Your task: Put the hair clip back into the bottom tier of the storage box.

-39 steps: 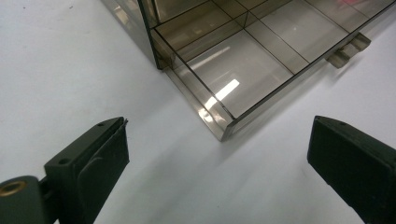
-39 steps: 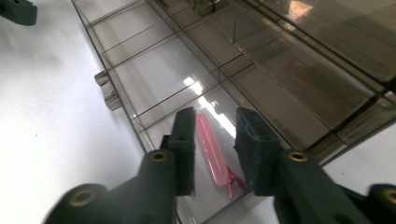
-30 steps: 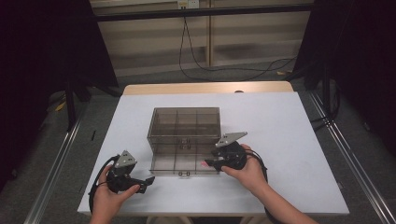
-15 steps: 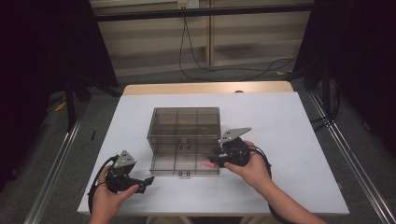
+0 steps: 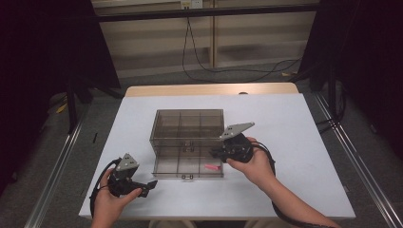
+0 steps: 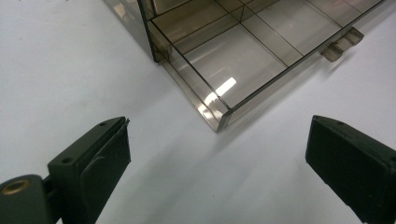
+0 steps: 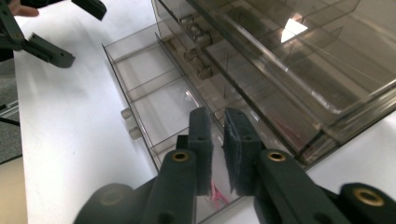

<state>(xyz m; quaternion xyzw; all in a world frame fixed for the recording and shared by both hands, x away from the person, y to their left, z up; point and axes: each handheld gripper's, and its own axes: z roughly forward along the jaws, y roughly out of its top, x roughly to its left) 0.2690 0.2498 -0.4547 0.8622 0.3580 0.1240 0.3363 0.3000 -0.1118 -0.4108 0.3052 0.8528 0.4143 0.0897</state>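
Poises right tool [image 5: 215, 153] over the open drawer [image 5: 188, 171] near side of the cabinet [image 5: 190, 124], just pinched nearly shut on nothing, above the pink piece [image 5: 211, 166] lying loose in its near-right compartment. Parks left tool [image 5: 149, 186], spread wide and empty, near-left on the bench [image 5: 304, 142], probably to stay clear.

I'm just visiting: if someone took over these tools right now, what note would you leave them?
Left hand-held gripper: open, holding nothing, low over the table near the drawer's front corner.
Right hand-held gripper: above the drawer's right end; its jaws have just been closing and are nearly shut, with nothing seen between the pads.
Things: the smoky clear box stands mid-table, with its bottom drawer pulled out. A small pink item lies in the drawer's right compartment.
Done: drawer open, pink item inside.
Left: probably pushing the drawer shut.
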